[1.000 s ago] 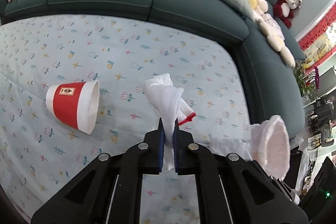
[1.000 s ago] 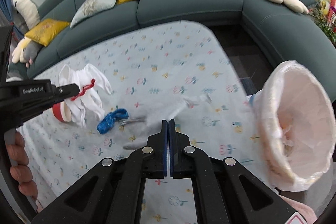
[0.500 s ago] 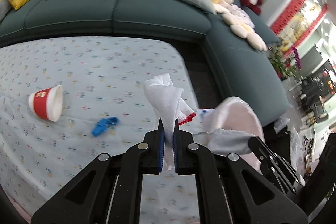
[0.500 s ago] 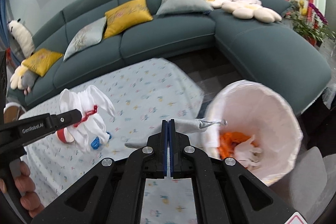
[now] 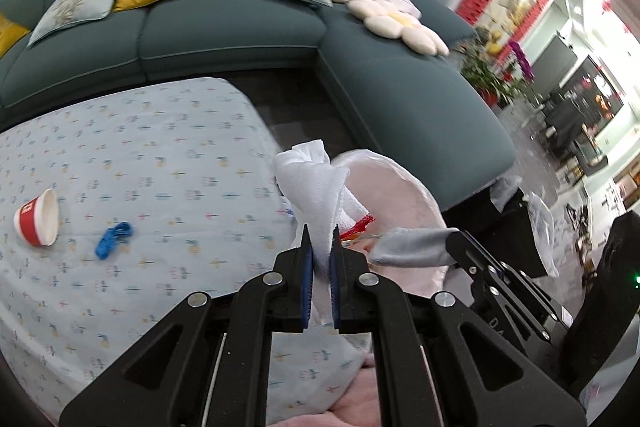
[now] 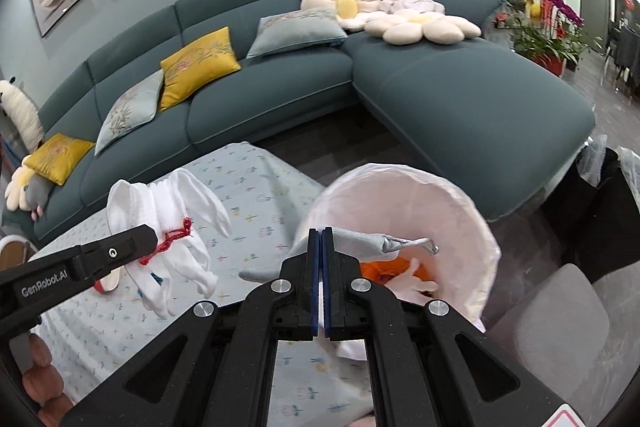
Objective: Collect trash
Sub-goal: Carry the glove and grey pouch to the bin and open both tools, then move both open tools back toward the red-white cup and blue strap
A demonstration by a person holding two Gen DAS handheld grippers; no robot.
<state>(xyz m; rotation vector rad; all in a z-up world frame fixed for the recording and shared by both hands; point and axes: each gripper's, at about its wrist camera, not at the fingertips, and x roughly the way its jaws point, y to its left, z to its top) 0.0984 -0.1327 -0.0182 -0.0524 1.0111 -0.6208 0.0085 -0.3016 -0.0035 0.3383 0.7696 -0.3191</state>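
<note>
Hauling two pieces of trash to the bin at once

Bin point(image 6: 472, 211), lower right of the right view, already has orange and pale scraps. Tabletop point(image 5: 152, 163) hasn't been emptied: red cup point(image 5: 38, 217) and blue scrap point(image 5: 113, 245) at left. Left tool point(image 5: 320, 239) is clamped on the white gloves point(image 5: 320, 183); right tool point(image 6: 321, 239) pinches the grey cloth point(image 6: 360, 241) over the rim.

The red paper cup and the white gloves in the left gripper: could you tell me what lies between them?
In the left wrist view, a blue scrap lies on the floral cloth between them.
</note>
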